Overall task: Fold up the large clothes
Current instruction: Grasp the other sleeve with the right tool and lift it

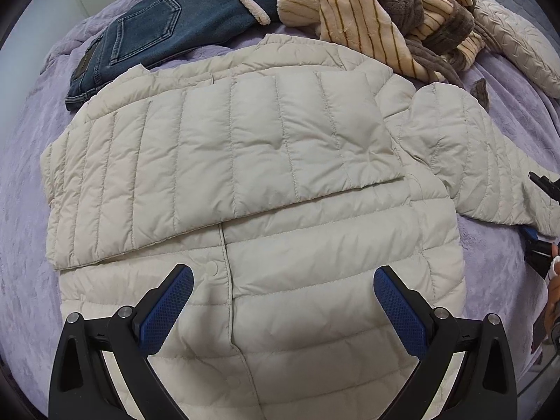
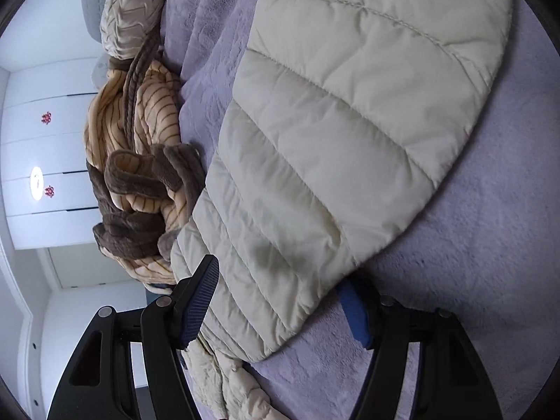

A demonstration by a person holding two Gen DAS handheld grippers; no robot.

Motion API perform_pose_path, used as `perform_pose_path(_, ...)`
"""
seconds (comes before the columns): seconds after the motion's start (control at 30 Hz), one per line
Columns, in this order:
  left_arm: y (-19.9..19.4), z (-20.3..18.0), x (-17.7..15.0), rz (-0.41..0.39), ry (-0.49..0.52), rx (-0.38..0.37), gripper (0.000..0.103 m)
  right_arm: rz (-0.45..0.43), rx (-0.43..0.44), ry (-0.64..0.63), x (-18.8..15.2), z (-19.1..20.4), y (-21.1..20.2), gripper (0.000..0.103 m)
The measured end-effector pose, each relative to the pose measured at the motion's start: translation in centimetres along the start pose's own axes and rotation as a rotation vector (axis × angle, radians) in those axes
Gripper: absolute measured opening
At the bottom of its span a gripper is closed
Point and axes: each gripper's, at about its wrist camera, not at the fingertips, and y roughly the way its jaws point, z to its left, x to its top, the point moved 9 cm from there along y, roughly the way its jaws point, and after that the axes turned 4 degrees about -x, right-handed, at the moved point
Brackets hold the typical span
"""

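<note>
Blue-padded fingers of the left gripper (image 1: 283,309) hover spread wide above the hem of one cream quilted jacket (image 1: 245,182), which lies flat on a bed covered by a lilac blanket (image 1: 24,182), one sleeve folded across its chest. The right gripper (image 2: 280,304) stands open astride the other sleeve (image 2: 336,133), one finger on each side of the cuff, not pinching it. Beyond lie one pair of jeans (image 1: 147,35), one striped brown-and-cream fleece garment (image 1: 378,10) and one beige pillow (image 1: 518,42). White cabinet doors (image 2: 42,147) line the room.
</note>
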Motion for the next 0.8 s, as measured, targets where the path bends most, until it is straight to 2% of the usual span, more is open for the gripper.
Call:
perform_pose_path(0.2, -0.1, 1.4, -0.2, 0.002, -0.038, -0.001, 0.103, 0.002, 0.069, 0.077, 1.2, 1.5, 0.4, 0.070)
perform_pose_path(0.23, -0.3, 1.7, -0.2, -0.001, -0.043, -0.002, 0.103, 0.008, 0.069, 0.074, 1.1, 1.9, 0.5, 0.066)
perform_pose_path(0.27, -0.5, 2.0, -0.1, -0.004, -0.049, -0.003, 0.103, 0.013, 0.074, 0.068, 1.0, 2.3, 0.4, 0.059)
perform_pose_path(0.33, -0.8, 2.8, -0.1, -0.014, -0.062, -0.003, 0.103, 0.029, 0.093, 0.049, 0.6, 3.5, 0.5, 0.025)
perform_pose_path(0.4, -1.1, 3.8, 0.0, -0.027, -0.075, 0.005, 0.103, 0.032, 0.095, 0.004, 0.2, 5.0, 0.5, 0.011)
perform_pose_path(0.6, -1.6, 7.4, -0.4, -0.049, -0.144, 0.022, 0.103, 0.019, 0.088, -0.207, -2.4, 11.5, 0.5, 0.010)
perform_pose_path(0.8, -2.9, 11.6, 0.2, -0.094, -0.216, 0.053, 0.103, 0.011, 0.071, -0.603, -8.7, 21.6, 1.8, 0.010)
